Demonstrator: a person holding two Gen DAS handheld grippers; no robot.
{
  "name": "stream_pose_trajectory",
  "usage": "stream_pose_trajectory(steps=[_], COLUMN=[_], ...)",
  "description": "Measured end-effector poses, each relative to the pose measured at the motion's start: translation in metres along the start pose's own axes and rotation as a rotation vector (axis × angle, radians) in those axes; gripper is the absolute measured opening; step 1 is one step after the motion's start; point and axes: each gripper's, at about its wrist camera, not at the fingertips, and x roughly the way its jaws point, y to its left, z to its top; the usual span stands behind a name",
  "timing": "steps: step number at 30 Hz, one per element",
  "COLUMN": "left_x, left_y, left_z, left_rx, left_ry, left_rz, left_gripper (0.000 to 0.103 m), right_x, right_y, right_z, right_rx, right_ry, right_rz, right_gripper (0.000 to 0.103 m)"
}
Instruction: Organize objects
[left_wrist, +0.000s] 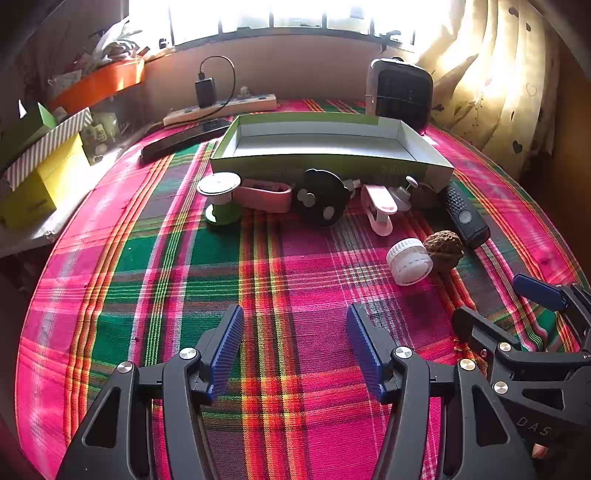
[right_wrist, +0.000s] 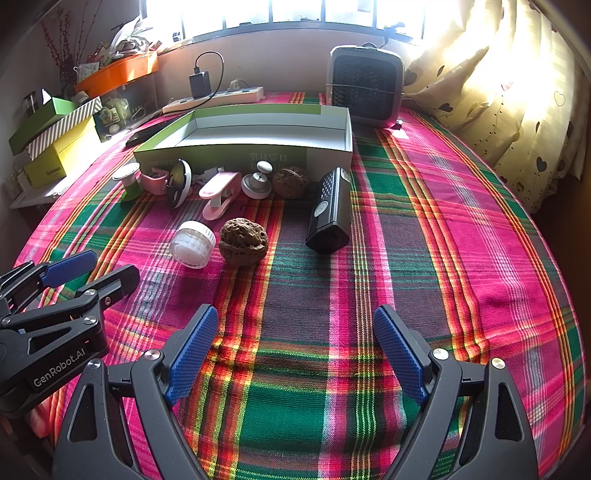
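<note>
Both grippers, left (left_wrist: 295, 350) and right (right_wrist: 295, 347), wide, empty. Take nearest walnut (right_wrist: 243, 240) squarely across its sides, then lift into box (right_wrist: 347, 136).

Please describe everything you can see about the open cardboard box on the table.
The box is a shallow rectangular cardboard tray, green outside with printed characters, white inside. It has no lid and looks empty. It lies flat on the plaid cloth, far from both open grippers. Small objects sit along its near wall; whether they touch it is unclear.
</note>
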Motion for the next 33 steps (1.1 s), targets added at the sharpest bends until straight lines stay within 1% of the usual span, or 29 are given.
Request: stream_pose_trajectory(steps=[14, 20, 23, 26, 30, 33], left_x=[0.0, 0.0, 0.001, 0.002, 0.004, 0.004], left_y=[0.0, -0.001, -0.001, -0.001, -0.001, -0.007], left_z=[0.0, 0.003, 0.005, 0.008, 0.014, 0.019], left_rx=[0.001, 0.011, 0.027, 0.037, 0.031, 0.062], left_ry=[0.0, 0.0, 0.003, 0.005, 0.011, -0.009], left_rz=[0.001, -0.015, -0.036, -0.08, -0.159, -0.195], left_gripper=[0.056, 0.056, 0.056, 0.056, 0.056, 0.056], right_x=[0.0, 0.0, 0.002, 0.002, 0.004, 0.005], right_y=[0.0, 0.003, 0.003, -0.001, -0.006, -0.01], right_z=[0.0, -0.001, 0.0, 0.002, 0.002, 0.003], right_rx=[0.0, 0.0, -0.005, -0.022, -0.034, -0.03], right_ry=[0.0, 0.0, 0.002, 0.007, 0.012, 0.017], right_rz=[0.0, 0.001, 0.004, 0.018, 0.02, 0.016], right_gripper=[0.086, 0.086, 0.086, 0.086, 0.086, 0.086])
